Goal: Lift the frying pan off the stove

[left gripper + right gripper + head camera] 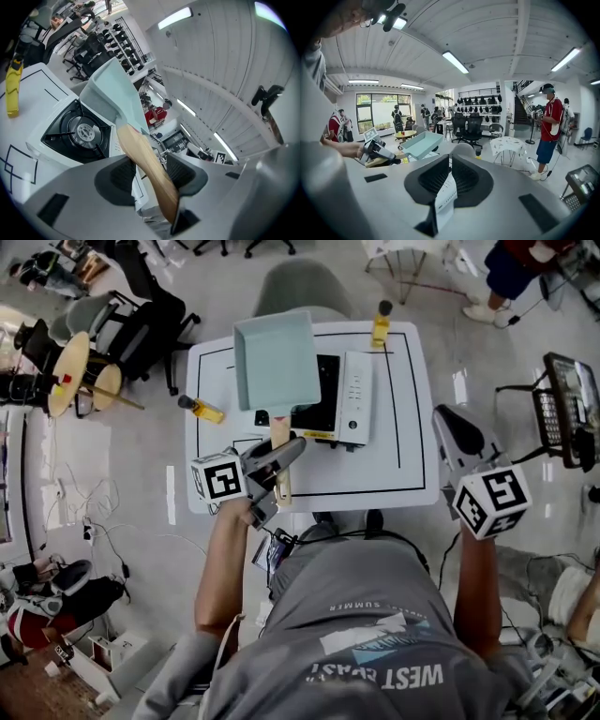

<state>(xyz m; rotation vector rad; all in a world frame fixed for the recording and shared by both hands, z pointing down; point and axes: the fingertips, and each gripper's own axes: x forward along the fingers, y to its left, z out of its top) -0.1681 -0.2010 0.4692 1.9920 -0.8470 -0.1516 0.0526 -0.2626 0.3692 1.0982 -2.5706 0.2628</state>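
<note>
Left gripper (pixel 289 454) clamps wooden handle (pixel 279 430); frying pan (pixel 276 362) square, pale green, tilted.

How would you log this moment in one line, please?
left hand-held gripper: shut on wooden handle | frying pan: raised above stove | right hand-held gripper: shut, empty
</note>
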